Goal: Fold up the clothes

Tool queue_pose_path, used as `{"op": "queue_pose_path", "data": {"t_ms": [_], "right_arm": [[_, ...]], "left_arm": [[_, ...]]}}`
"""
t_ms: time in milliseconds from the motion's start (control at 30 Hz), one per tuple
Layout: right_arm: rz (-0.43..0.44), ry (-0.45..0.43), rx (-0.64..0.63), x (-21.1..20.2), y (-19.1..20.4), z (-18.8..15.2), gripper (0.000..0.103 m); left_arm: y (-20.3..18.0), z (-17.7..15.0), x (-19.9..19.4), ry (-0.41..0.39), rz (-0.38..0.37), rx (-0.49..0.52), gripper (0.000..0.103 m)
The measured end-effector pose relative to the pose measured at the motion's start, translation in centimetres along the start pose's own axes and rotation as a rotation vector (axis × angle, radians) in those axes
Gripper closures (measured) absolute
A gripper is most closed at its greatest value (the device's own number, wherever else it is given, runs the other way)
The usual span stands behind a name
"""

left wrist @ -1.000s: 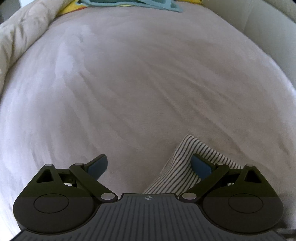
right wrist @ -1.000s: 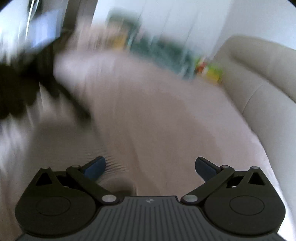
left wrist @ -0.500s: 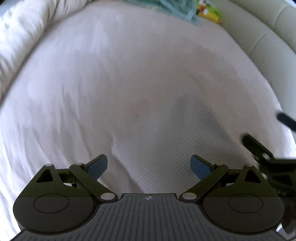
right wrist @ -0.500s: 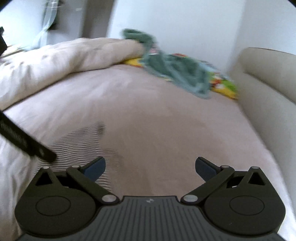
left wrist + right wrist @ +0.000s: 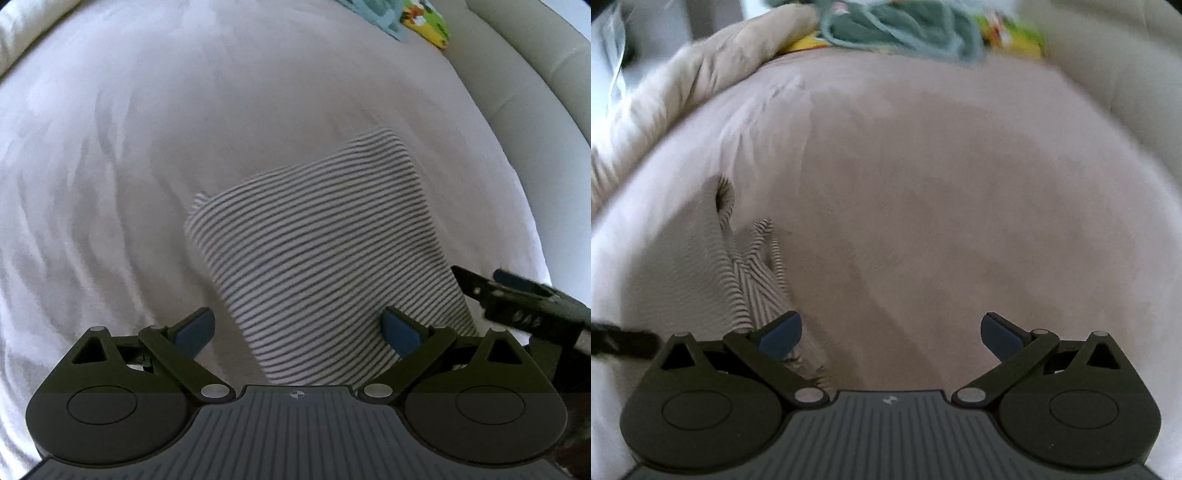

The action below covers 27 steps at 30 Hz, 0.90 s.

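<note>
One striped garment (image 5: 325, 258) lies flat on the bed (image 5: 147, 147) as a compact rectangle, long axis running away from the left tool (image 5: 297, 328), which hangs right over its near edge with fingers spread wide and empty. The right tool (image 5: 890, 332), also spread and empty, sits just off the garment's right side, the cloth by its left finger (image 5: 779, 330). The left is nearer. Whether another fold is due cannot be settled. Two tools; one teal cloth heap (image 5: 897, 29) at the bed's far end.
</note>
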State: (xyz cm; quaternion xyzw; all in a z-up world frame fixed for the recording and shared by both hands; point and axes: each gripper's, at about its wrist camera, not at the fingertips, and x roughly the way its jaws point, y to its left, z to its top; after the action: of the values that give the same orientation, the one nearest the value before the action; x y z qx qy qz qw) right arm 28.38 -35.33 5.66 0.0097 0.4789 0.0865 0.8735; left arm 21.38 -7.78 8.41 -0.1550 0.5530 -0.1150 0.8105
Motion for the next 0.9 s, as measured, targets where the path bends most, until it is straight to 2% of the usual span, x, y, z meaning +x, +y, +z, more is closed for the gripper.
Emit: {"op": "queue_pose_path", "data": {"t_ms": [133,200,300,367,567,667,733,833,900], "right_arm": [[0.105,0.132,0.282,2.6,-3.2,-0.8,0.000],[0.121,0.119,0.402,3.3,-4.4,-1.4,0.000],[0.112,0.087,0.462,3.6,-4.5,-1.6,0.000],[0.079,0.066,0.446,3.7,-3.7,-1.9,0.000],[0.001,0.037,0.263,4.1,-1.3,-0.4,0.000],[0.152,-0.027,0.208,1.3,-0.9,1.3,0.000],[0.283,-0.048,0.145,-0.2,-0.3,2.4,0.000],[0.406,0.016,0.091,0.9,1.1,4.0,0.015],[0.402,0.088,0.095,3.5,1.7,4.6,0.034]], "left_arm": [[-0.6,0.3,0.5,0.008,0.001,0.004,0.003],[-0.7,0.5,0.6,0.008,0.006,0.005,0.003],[-0.5,0.7,0.8,0.014,0.006,-0.002,0.003],[-0.4,0.7,1.0,0.018,0.004,-0.007,0.003],[-0.9,0.8,1.5,0.015,-0.012,-0.019,0.003],[-1.8,0.4,1.7,0.007,-0.023,-0.017,0.004],[-2.2,0.5,1.7,0.003,-0.019,-0.012,0.004],[-3.0,1.0,1.5,-0.006,-0.019,-0.013,0.004],[-3.6,1.7,1.0,-0.026,-0.045,-0.005,0.004]]}}
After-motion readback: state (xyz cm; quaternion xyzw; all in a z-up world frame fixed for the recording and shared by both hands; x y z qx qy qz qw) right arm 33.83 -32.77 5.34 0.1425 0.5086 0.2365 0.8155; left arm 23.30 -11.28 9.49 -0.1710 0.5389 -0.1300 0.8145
